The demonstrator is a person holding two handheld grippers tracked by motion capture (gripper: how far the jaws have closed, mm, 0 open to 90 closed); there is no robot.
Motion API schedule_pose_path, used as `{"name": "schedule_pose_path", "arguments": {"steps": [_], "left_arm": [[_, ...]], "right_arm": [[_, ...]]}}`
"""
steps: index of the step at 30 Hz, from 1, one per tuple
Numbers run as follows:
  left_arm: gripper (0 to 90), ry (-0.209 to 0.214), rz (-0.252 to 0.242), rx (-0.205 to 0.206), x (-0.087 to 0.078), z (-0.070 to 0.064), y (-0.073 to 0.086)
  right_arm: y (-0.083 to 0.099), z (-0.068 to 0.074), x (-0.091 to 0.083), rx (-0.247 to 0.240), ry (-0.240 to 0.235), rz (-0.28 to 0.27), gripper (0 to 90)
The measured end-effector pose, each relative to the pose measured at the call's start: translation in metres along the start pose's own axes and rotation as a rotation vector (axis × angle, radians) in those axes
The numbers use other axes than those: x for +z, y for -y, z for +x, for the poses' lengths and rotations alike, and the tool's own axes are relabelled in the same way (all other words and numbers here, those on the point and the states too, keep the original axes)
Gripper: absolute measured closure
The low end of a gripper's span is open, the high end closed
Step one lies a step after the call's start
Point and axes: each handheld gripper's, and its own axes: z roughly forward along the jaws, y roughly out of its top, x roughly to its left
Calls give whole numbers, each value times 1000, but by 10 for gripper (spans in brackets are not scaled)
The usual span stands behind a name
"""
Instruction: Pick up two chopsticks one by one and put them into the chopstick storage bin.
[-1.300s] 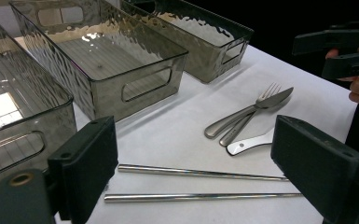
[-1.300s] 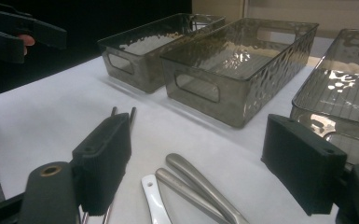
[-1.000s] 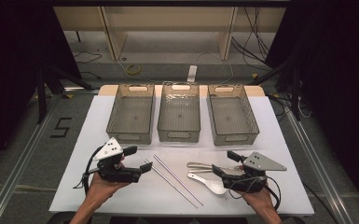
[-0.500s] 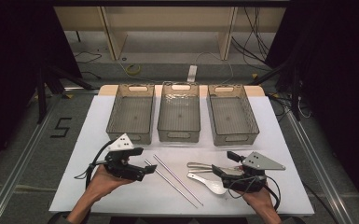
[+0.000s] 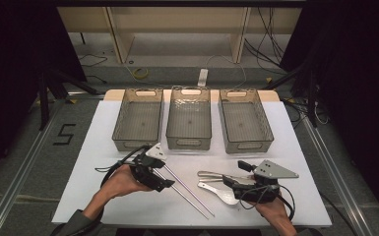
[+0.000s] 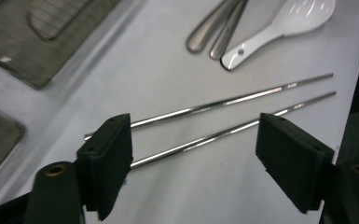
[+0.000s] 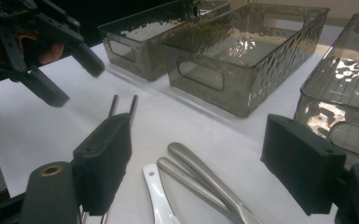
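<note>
chopsticks, between spread left tongs

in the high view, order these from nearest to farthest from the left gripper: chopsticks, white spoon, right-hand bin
1. chopsticks, right under the left gripper, near its jaws.
2. white spoon, farther right, by the right gripper.
3. right-hand bin, at the table's far right.

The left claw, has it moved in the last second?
Yes. The left claw has moved right and slightly up the table, toward the pair of long metal chopsticks and nearer the three smoky clear plastic bins.
</note>
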Motion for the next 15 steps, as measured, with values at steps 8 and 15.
{"name": "schedule_pose_path", "arguments": {"steps": [8,15], "left_arm": [[338,33,109,63,21,3,-2],[380,29,167,153,36,-3,-8]], "right_arm": [[0,0,1,1,-5,8,250],[0,1,2,-4,-13,15,252]]}}
